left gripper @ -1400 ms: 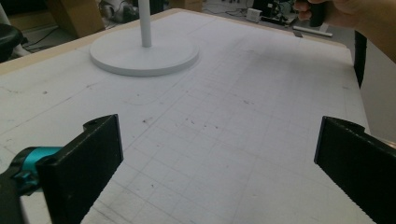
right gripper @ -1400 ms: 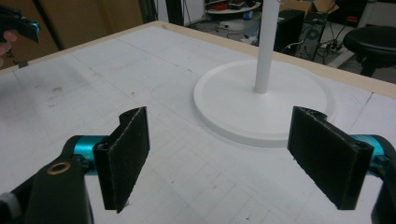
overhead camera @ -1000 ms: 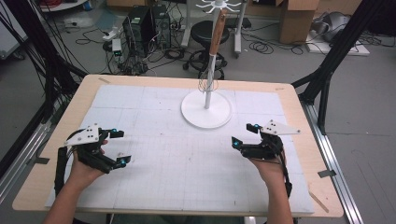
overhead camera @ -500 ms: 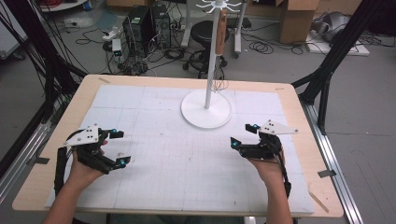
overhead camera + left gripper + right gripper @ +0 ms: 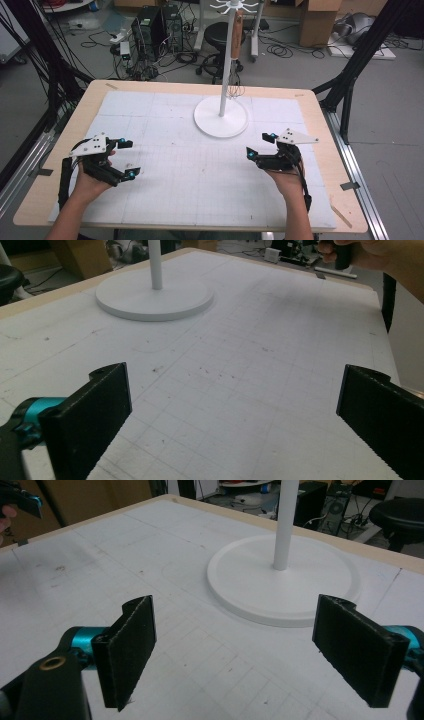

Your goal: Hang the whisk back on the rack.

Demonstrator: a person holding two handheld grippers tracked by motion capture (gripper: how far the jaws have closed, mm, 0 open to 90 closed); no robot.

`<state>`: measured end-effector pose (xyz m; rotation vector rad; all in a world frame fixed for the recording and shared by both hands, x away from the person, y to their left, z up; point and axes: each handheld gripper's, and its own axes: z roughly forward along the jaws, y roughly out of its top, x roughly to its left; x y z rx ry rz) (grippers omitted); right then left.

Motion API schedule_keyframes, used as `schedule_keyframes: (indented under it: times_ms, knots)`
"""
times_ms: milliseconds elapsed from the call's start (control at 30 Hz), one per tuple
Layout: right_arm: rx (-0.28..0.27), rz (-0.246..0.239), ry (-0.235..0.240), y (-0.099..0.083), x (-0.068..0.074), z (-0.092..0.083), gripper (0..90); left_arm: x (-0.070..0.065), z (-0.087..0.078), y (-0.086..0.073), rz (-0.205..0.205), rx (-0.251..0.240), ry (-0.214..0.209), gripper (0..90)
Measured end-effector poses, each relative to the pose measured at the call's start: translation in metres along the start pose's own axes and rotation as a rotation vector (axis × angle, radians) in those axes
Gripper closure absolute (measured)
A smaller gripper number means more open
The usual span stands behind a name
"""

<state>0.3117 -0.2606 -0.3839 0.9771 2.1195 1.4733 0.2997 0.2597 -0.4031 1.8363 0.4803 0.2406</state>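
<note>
Near the upper centre of the frame, a whisk [image 5: 235, 35] hangs on the white stand [image 5: 221, 116]. Left gripper [image 5: 111, 161] and right gripper [image 5: 260, 145] rest low on the tabletop [image 5: 165, 125], jaws wide open, empty. Best reach up with the right gripper, closing squarely across the handle.

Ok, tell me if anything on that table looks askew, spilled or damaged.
Nothing stands out. The white stand sits upright on its round base, a whisk hangs from its top, and the white mat lies flat with only light scuffs.
</note>
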Motion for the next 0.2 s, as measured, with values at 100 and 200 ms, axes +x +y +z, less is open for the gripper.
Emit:
schedule_keyframes:
  times_ms: [100, 200]
  knots:
    - [0.000, 0.001, 0.001, 0.0000, -0.0001, 0.0000, 16.7, 0.0002, -0.0001, -0.0001, -0.003, 0.000, 0.002, 1.7]
    - [0.000, 0.001, 0.004, 0.0000, 0.0001, -0.0003, 16.7, 0.0003, -0.0004, 0.0001, -0.005, 0.000, 0.002, 1.7]
